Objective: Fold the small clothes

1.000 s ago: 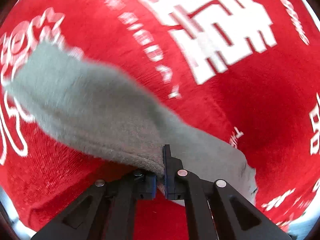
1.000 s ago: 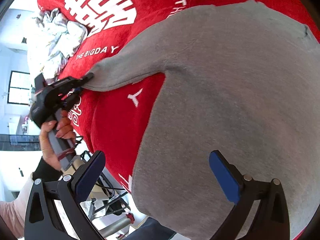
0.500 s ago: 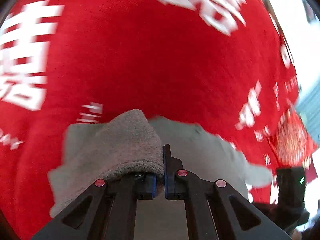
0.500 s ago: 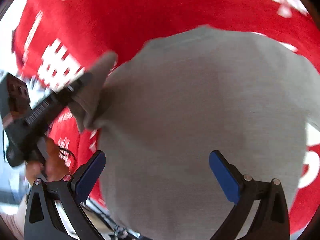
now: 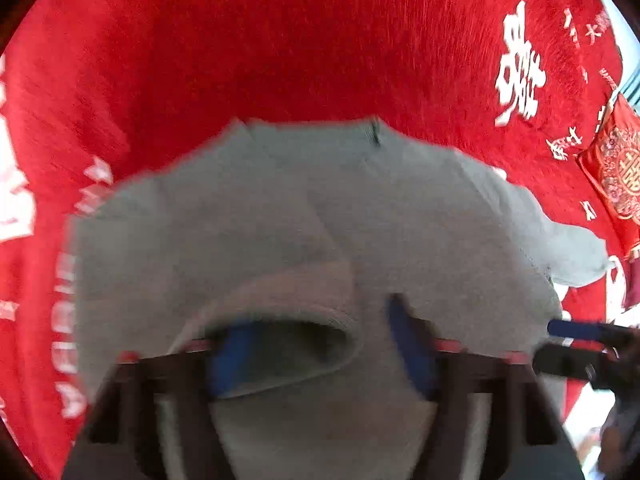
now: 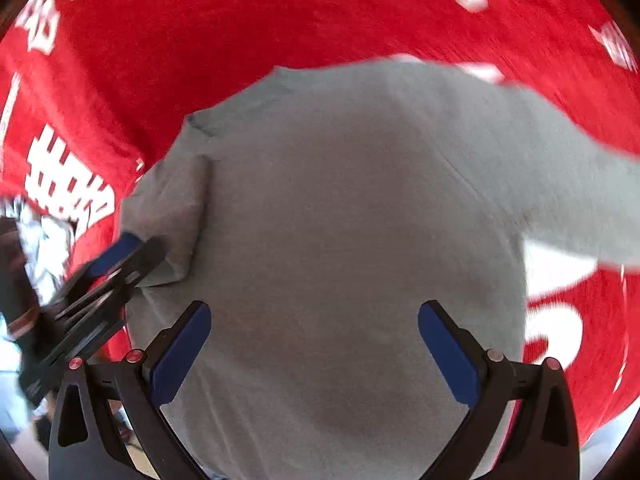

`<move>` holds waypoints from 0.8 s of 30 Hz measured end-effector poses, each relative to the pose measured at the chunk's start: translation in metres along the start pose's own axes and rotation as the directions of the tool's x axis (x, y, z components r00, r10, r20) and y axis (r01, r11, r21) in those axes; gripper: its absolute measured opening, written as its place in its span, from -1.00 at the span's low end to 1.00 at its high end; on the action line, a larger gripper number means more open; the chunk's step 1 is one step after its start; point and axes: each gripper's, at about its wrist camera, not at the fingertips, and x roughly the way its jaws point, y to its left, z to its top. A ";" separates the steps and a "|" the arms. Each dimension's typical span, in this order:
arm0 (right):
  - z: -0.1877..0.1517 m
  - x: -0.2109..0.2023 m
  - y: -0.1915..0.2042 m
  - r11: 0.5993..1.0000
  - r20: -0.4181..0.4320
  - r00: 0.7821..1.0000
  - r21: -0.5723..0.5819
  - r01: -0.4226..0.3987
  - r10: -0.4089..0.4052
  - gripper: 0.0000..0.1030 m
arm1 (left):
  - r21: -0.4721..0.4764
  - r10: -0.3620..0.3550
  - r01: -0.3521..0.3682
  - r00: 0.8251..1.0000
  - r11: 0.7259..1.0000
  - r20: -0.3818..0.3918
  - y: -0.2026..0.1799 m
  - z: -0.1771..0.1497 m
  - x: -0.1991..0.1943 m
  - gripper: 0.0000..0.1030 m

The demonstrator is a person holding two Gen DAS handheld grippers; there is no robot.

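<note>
A small grey sweatshirt (image 6: pixel 352 216) lies on a red cloth (image 6: pixel 280 20) with white lettering. Its left sleeve (image 6: pixel 176 208) is folded in over the body; the other sleeve (image 6: pixel 580 184) stretches out to the right. My left gripper (image 5: pixel 320 340) is open, its blue pads blurred, with the sleeve cuff (image 5: pixel 288 312) lying loose between them. It also shows in the right wrist view (image 6: pixel 120 256) at the folded sleeve's end. My right gripper (image 6: pixel 314 340) is open and empty, hovering over the sweatshirt's lower body. It shows at the right edge of the left wrist view (image 5: pixel 580 340).
The red cloth (image 5: pixel 280 40) covers the whole table. A crumpled white-silver bundle (image 6: pixel 44 240) lies at the far left of the right wrist view. A red patterned item (image 5: pixel 616 176) sits at the right edge of the left wrist view.
My left gripper carried the sleeve cuff inward over the sweatshirt's body, then opened and let it go. My right gripper stayed open over the body.
</note>
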 end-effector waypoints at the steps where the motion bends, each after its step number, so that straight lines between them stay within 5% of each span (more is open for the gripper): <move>1: 0.006 0.001 0.021 0.996 0.014 1.000 -0.083 0.017 -0.016 1.00 | 0.010 0.003 -0.004 1.000 1.000 0.029 0.006 -0.001 -0.018 0.43; 5: 0.012 0.016 0.098 0.912 0.056 0.996 -0.402 0.087 -0.071 1.00 | -0.054 0.063 -0.059 0.996 0.997 0.067 0.053 -0.016 -0.067 0.43; 8: 0.006 0.042 0.152 0.770 0.104 0.985 -0.614 0.170 -0.135 1.00 | -0.149 0.175 -0.169 0.984 0.974 0.023 0.097 -0.028 -0.073 0.43; 13: -0.001 0.079 0.191 0.625 0.176 0.962 -0.732 0.271 -0.210 0.96 | -0.192 0.262 -0.282 0.957 0.940 -0.125 0.137 -0.066 -0.051 0.43; 14: 0.001 0.084 0.193 0.617 0.185 0.957 -0.733 0.285 -0.223 0.73 | -0.180 0.262 -0.284 0.955 0.942 -0.137 0.134 -0.072 -0.047 0.43; 16: 0.013 0.091 0.191 0.653 0.151 0.963 -0.710 0.264 -0.225 -0.61 | -0.158 0.269 -0.290 0.953 0.944 -0.141 0.127 -0.074 -0.040 0.43; 17: 0.021 0.087 0.185 0.717 0.112 0.975 -0.662 0.218 -0.193 -0.87 | -0.155 0.280 -0.299 0.951 0.942 -0.135 0.125 -0.072 -0.036 0.43; 18: 0.033 0.076 0.173 0.807 0.101 0.985 -0.565 0.170 -0.137 -0.87 | -0.160 0.289 -0.308 0.948 0.938 -0.131 0.125 -0.070 -0.033 0.43; 21: 0.054 0.045 0.126 0.955 0.134 0.991 -0.288 0.066 -0.028 -0.87 | -0.225 0.315 -0.335 0.941 0.915 -0.119 0.132 -0.064 -0.030 0.43; 22: 0.058 0.033 0.100 0.988 0.157 0.987 -0.151 0.011 0.013 -0.87 | -0.236 0.314 -0.335 0.942 0.912 -0.120 0.135 -0.064 -0.029 0.43; 24: 0.058 0.021 0.048 0.993 0.189 0.980 0.096 -0.075 0.056 -0.87 | -0.248 0.310 -0.331 0.943 0.910 -0.119 0.139 -0.064 -0.025 0.43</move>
